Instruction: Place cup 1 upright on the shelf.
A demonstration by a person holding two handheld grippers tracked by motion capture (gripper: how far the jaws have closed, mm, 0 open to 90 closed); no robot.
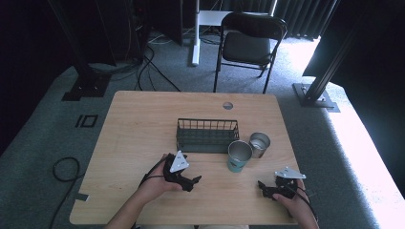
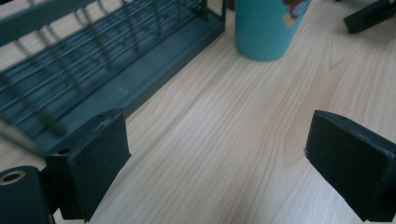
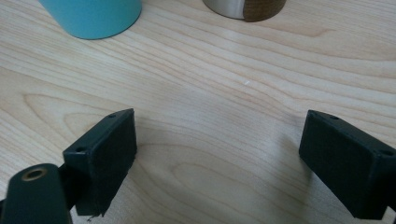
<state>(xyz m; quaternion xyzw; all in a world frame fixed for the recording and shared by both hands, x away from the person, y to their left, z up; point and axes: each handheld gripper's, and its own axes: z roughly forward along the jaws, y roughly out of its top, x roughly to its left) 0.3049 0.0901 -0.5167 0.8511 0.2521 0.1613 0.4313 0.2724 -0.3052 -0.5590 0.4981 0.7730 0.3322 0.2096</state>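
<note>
From above, two cups stand upright right of centre on the table (image 1: pixel 143 119), before a rack (image 1: pixel 207 135) — teal cup (image 1: pixel 239 155) nearer, steel cup (image 1: pixel 259 144) just behind.

Left gripper (image 2: pixel 224 158), jaws apart and empty, sees the teal cup far right.

Right gripper (image 3: pixel 219 158), likewise apart and empty, faces both cups — seemingly closer.

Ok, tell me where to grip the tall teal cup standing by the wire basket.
Grip the tall teal cup across its straight side wall, mid-height, coming level from the person's side with the open right gripper; it stands upright, and the wire basket and steel cup crowd its far sides.
</note>
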